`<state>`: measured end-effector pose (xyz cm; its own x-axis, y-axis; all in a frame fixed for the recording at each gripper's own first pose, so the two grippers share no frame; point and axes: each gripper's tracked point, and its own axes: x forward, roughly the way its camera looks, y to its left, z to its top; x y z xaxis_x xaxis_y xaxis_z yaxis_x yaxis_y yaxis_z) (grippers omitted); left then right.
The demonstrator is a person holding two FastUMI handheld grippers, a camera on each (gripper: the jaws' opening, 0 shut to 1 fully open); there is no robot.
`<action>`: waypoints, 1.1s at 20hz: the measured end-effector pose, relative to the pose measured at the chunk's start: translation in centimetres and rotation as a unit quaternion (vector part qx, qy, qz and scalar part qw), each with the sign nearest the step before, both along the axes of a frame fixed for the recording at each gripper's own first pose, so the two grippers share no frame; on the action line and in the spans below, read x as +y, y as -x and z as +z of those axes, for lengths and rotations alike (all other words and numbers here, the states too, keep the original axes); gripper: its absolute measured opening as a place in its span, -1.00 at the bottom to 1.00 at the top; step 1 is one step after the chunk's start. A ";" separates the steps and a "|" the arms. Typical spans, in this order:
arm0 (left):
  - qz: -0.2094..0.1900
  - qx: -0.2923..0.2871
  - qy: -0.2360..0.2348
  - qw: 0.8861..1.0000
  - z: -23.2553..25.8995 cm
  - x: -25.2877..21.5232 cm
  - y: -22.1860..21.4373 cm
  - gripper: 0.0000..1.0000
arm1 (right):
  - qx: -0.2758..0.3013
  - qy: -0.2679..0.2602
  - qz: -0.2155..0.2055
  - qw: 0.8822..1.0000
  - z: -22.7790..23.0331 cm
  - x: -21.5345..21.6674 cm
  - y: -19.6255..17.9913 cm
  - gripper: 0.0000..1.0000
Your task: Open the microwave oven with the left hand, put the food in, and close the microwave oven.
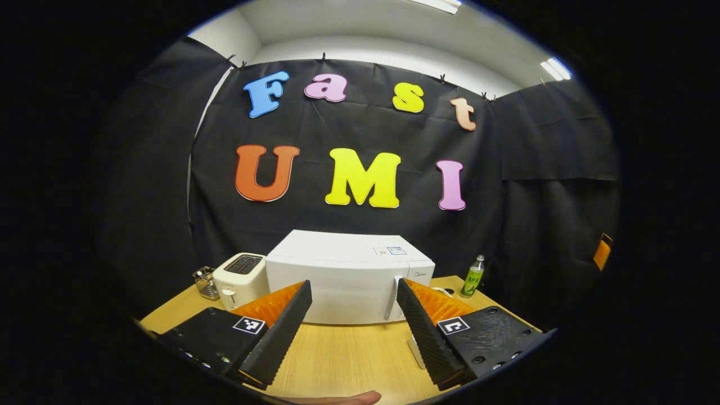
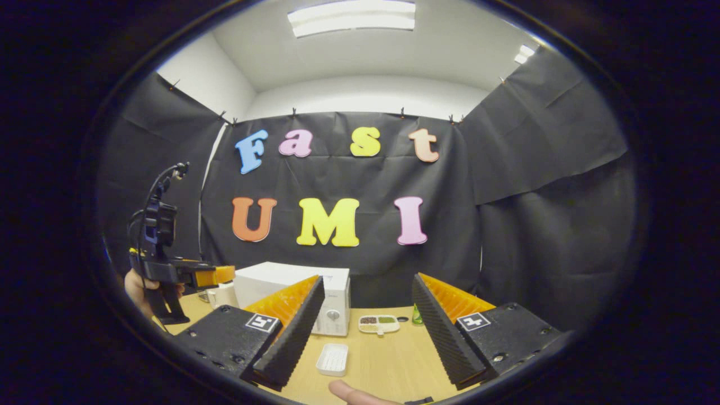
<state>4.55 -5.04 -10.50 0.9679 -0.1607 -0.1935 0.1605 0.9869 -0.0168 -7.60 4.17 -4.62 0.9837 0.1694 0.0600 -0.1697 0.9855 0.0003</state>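
Note:
The white microwave (image 1: 349, 275) stands at the back of the wooden table (image 1: 349, 354), door closed, with its handle (image 1: 392, 299) on the right side. My left gripper (image 1: 353, 284) is open and hangs in the air in front of the door, apart from it. In the right gripper view the microwave (image 2: 337, 298) is partly behind one finger. A small divided dish of dark and green food (image 2: 379, 323) lies to its right. My right gripper (image 2: 368, 279) is open and holds nothing, well short of the dish. The left gripper (image 2: 222, 274) is at the far left, held by a hand (image 2: 136, 289).
A white toaster (image 1: 241, 278) and a wire holder (image 1: 206, 283) stand left of the microwave, a green bottle (image 1: 473, 275) to its right. A shallow white tray (image 2: 332, 359) lies on the table nearer than the dish. Black cloth walls close in the back and sides.

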 end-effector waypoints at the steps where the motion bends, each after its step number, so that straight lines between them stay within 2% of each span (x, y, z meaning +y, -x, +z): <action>1: 0.005 -0.009 -0.013 1.000 1.0 0.2 0.9 0.90 | -0.003 0.002 0.000 1.000 0.4 0.0 0.2 1.00; 3: 0.000 -0.035 -0.024 0.999 3.4 -0.5 2.9 0.90 | -0.005 0.007 -0.004 1.000 1.0 -0.5 0.5 1.00; 4: -0.004 -0.047 -0.025 0.999 4.4 -0.9 3.9 0.89 | -0.006 0.006 -0.012 1.000 1.4 -1.2 0.5 0.82; 7: 0.004 -0.080 -0.026 0.996 7.0 -0.5 7.0 0.91 | -0.004 -0.002 -0.034 0.999 2.0 -2.5 0.7 0.82; 9: 0.023 -0.091 -0.020 0.995 8.1 0.1 8.7 0.92 | 0.002 -0.001 -0.034 0.999 2.2 -2.3 0.7 0.82; 10: 0.036 -0.095 -0.021 0.995 8.2 0.7 9.3 0.91 | 0.004 0.002 -0.033 0.999 2.2 -2.3 0.8 0.99; 15: 0.020 -0.096 -0.023 0.995 7.6 -0.8 11.4 0.89 | -0.006 0.007 -0.042 0.999 3.2 -2.6 1.3 1.00; 17: 0.018 -0.093 -0.039 0.995 6.4 -0.7 12.4 0.90 | -0.005 0.001 -0.037 0.999 2.9 -2.4 1.6 0.99; 19: 0.018 -0.084 -0.034 0.996 5.0 -1.2 13.2 0.90 | -0.004 -0.007 -0.038 0.999 2.6 -2.5 1.6 0.99; 20: 0.007 -0.082 -0.028 0.996 5.0 -2.1 13.4 0.68 | -0.002 -0.010 -0.035 0.999 2.4 -2.3 1.6 0.99; 21: 0.001 -0.084 -0.027 0.996 5.1 -2.5 13.4 0.91 | 0.001 -0.014 -0.030 0.999 2.1 -2.1 1.7 0.99; 22: 0.003 -0.084 -0.029 0.996 5.2 -2.1 13.3 0.92 | 0.003 -0.016 -0.025 1.000 2.0 -1.9 1.7 0.99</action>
